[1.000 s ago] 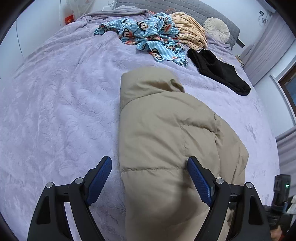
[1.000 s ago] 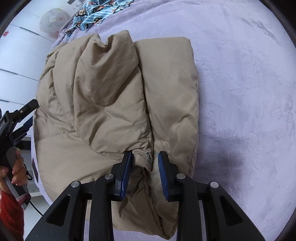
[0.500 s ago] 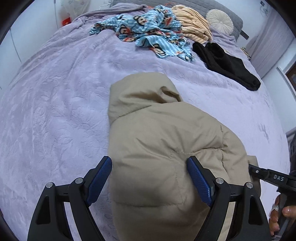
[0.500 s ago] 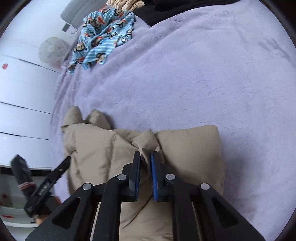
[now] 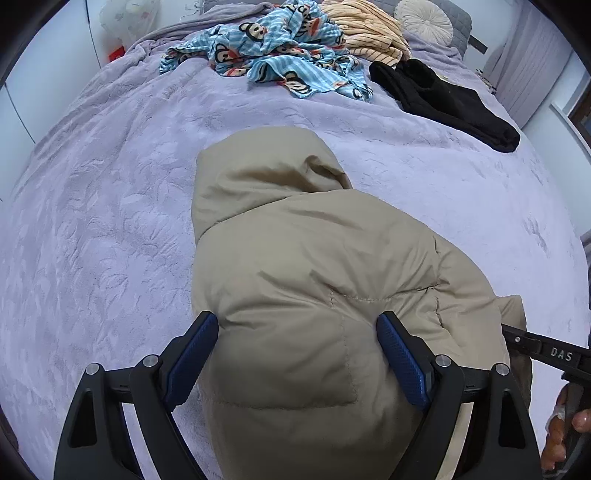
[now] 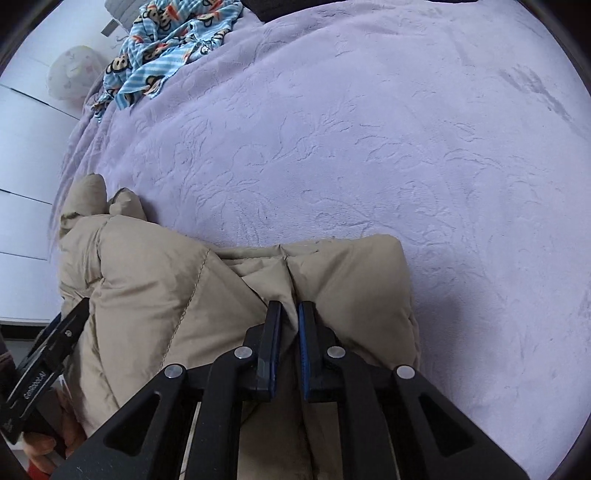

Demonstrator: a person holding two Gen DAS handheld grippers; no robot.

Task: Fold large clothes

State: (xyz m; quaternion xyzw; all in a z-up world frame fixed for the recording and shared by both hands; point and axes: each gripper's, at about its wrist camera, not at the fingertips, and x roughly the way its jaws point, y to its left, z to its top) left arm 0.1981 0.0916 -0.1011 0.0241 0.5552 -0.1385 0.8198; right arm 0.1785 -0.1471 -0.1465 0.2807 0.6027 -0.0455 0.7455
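Note:
A beige puffer jacket lies partly folded on the lilac bed cover, hood end toward the far side. My left gripper is open, its blue pads on either side of a puffed fold near the jacket's near end; the fabric bulges between them. My right gripper is shut on a pinch of the jacket near its folded edge. The right gripper's body also shows at the right edge of the left wrist view.
At the far end of the bed lie a blue monkey-print garment, a striped yellow garment, a black garment and a round cushion. White cupboard doors stand beside the bed.
My right gripper has closed on the jacket fabric and lifted it over toward the jacket's body. The left gripper has stayed open around the near fold while the fabric bunched up between its pads.

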